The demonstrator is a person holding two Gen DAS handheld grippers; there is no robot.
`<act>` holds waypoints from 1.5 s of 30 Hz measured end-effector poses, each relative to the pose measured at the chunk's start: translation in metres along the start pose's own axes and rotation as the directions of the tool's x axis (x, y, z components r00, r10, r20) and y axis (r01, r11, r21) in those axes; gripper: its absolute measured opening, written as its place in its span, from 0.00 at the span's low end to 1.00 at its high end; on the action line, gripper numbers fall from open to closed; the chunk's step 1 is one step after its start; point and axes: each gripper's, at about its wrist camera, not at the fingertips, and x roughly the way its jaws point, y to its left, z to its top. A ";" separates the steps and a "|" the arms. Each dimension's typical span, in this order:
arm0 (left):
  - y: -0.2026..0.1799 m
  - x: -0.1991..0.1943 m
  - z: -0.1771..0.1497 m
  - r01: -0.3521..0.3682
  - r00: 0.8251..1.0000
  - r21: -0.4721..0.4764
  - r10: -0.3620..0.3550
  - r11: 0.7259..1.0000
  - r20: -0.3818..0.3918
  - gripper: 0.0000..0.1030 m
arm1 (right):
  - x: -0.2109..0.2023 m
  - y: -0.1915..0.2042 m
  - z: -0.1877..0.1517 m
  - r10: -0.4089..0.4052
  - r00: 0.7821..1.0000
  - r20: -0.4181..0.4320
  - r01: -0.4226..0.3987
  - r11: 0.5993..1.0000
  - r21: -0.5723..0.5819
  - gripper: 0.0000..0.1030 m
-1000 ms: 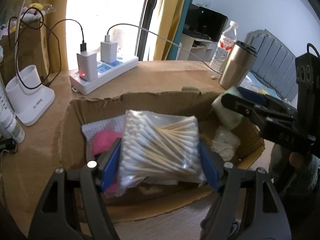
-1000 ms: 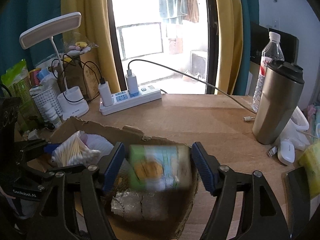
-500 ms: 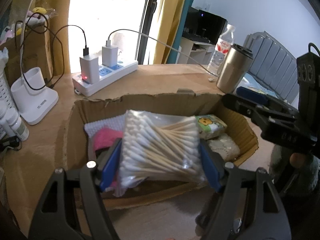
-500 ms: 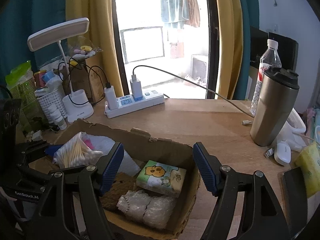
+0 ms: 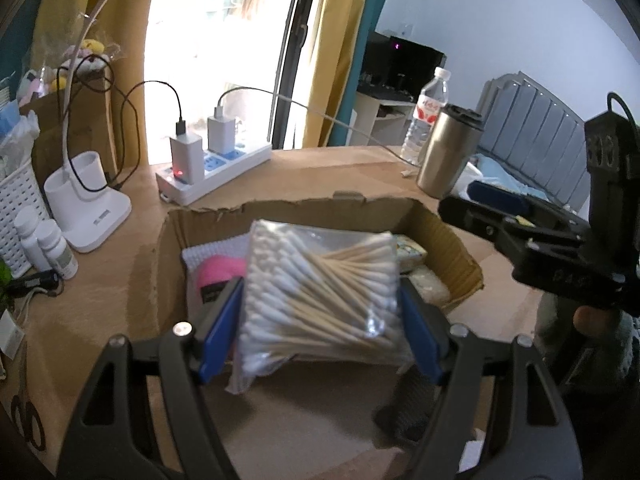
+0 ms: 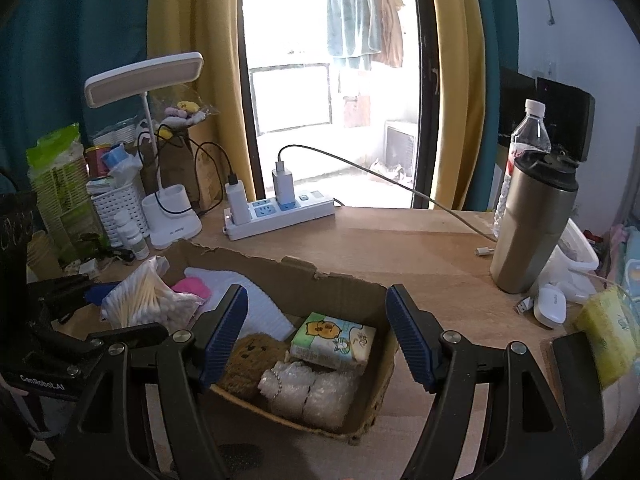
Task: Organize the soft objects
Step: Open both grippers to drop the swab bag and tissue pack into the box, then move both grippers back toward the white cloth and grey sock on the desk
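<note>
My left gripper is shut on a clear bag of cotton swabs and holds it over the near side of a torn cardboard box. The bag also shows at the left of the right wrist view. My right gripper is open and empty above the box. In the box lie a tissue pack with a cartoon print, a bubble-wrap roll, a brown knitted piece, a pink cloth and a white cloth.
On the wooden desk stand a white power strip with chargers, a steel tumbler, a water bottle, a lamp on a white base, a white basket and small bottles. A yellow tissue pack lies at the right.
The tissue pack left my right gripper and now lies in the box. Both grippers have pulled back and up from the box; the left still holds the swab bag.
</note>
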 end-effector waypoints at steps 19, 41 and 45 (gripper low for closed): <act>-0.010 -0.053 -0.026 -0.025 0.997 -0.013 0.026 1.000 0.068 0.75 | -0.045 0.021 -0.020 0.001 1.000 0.014 0.000 1.000 -0.028 0.73; 0.000 -0.009 -0.061 -0.035 0.994 -0.021 0.033 0.999 -0.100 0.89 | -0.042 0.002 -0.041 -0.004 0.999 -0.032 0.005 1.000 0.023 0.73; -0.005 0.018 -0.067 -0.059 0.979 -0.017 0.054 0.998 -0.196 0.89 | -0.038 -0.001 -0.041 0.008 0.999 -0.032 -0.007 0.999 0.031 0.73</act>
